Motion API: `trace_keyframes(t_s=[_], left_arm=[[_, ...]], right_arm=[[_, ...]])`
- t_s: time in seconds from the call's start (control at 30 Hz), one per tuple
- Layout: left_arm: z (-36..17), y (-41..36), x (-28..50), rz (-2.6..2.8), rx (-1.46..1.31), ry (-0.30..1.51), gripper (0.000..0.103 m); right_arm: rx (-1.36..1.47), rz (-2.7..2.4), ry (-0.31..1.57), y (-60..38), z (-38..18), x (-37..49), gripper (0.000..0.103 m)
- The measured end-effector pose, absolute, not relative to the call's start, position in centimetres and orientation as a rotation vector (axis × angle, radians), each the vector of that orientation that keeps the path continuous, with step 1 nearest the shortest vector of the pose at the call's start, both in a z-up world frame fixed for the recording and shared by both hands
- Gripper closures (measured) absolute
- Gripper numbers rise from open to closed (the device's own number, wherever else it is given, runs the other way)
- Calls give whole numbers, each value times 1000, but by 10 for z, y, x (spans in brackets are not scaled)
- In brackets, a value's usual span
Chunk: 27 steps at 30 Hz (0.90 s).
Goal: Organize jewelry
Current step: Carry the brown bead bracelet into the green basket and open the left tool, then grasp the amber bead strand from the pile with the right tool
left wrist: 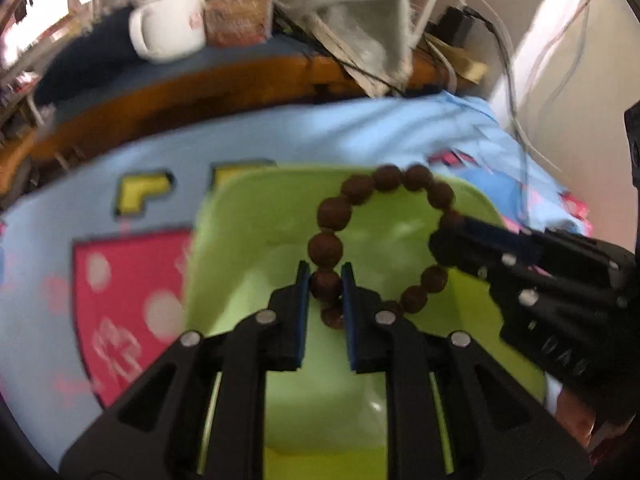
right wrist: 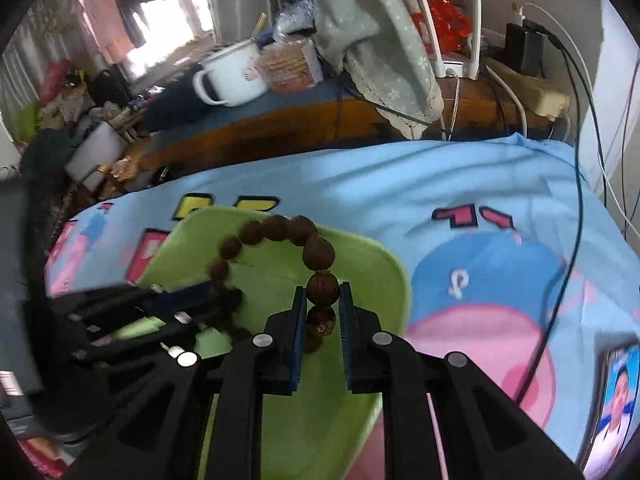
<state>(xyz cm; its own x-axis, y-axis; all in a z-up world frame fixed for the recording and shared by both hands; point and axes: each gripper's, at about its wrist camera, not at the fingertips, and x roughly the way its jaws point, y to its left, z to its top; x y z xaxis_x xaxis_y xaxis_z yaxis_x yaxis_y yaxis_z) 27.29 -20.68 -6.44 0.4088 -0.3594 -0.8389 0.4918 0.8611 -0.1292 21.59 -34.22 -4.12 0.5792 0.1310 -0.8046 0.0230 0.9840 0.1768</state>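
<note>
**Lived-in home, bedroom corner**

Cartoon-print blue bedsheet near; cluttered wooden bench far with enamel mug, grey cloth, router, charger cables. Laundry hanging far left by window.

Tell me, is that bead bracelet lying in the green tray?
No. The bracelet hangs above the green tray, pinched by the left gripper and right gripper.

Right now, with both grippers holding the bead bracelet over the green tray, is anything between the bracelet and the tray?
Nothing visible. The brown bead bracelet hangs stretched between the left gripper and the right gripper, directly above the green tray, and the tray's inside below it looks bare.
</note>
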Motion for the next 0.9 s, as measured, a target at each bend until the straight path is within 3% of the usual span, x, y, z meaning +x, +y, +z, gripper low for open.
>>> trace_keyframes(t_s=[0.13,0.4,0.47,0.53,0.57,0.7,0.8,0.9], left_arm=[[-58,-205,282,-493,153,1041,89],[-9,-159,225,-592,84,922,87],[4,-142,214,-602,57,887,87],[15,-123,202,-579,57,870,87],[18,-113,196,-575,46,862,87],[27,-68,152,-551,46,800,87],[13,-36,128,-539,34,816,87],[-11,-12,113,-531,7,867,87]], right_arm=[[137,61,923,-337,-41,227,103],[102,113,839,-319,-20,186,103],[106,125,783,-313,-9,167,96],[124,132,726,-308,2,148,76],[150,149,700,-305,8,136,76],[221,280,600,-288,20,88,76],[214,368,643,-267,7,71,76],[200,421,738,-248,-18,71,97]])
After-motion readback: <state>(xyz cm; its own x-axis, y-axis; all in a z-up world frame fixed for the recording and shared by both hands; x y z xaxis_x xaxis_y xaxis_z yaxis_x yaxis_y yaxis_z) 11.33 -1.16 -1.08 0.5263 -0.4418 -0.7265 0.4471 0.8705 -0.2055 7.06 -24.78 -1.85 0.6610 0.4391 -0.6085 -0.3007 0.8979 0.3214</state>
